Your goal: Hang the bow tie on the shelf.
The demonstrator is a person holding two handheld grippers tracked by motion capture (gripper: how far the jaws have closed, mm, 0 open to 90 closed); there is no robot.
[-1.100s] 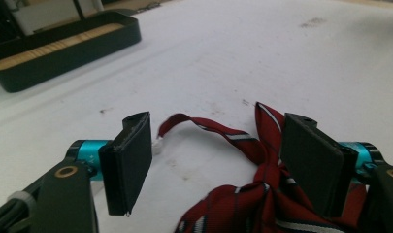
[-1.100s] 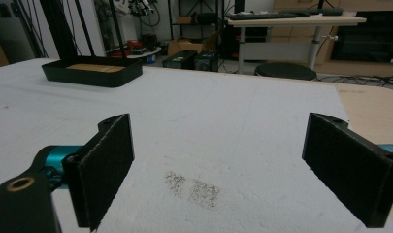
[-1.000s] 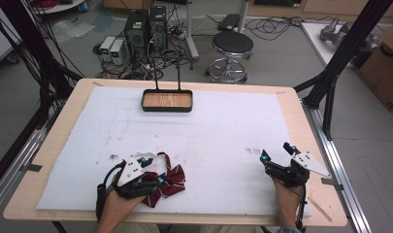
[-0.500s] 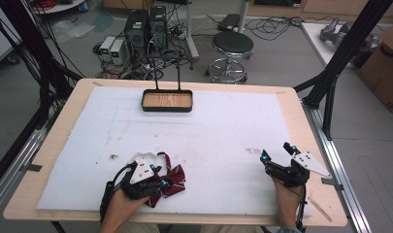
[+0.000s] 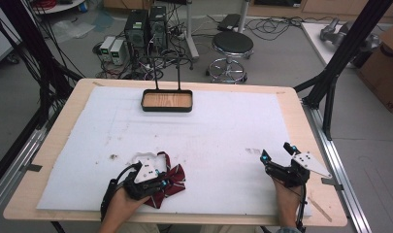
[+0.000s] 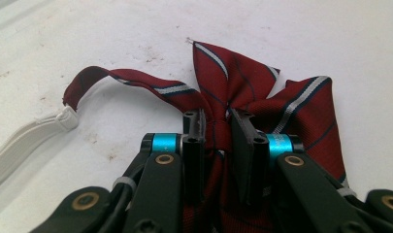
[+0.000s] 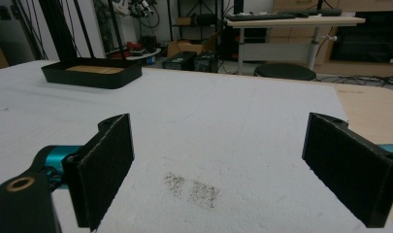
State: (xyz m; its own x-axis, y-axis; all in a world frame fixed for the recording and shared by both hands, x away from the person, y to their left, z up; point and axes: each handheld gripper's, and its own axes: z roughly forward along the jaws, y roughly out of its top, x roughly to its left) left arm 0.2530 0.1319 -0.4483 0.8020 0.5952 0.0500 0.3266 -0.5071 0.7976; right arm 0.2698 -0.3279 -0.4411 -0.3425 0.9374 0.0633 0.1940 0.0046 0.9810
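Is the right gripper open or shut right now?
Open. In the right gripper view, the right gripper has its jaws spread wide apart with only bare white mat between them.

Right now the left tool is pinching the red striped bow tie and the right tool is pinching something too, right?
Not quite. The left tool is pinching the bow tie, but the right tool is open and holds nothing, as the right gripper view shows.

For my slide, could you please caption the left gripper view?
Left gripper pinching the knot of a red striped bow tie on the white mat.
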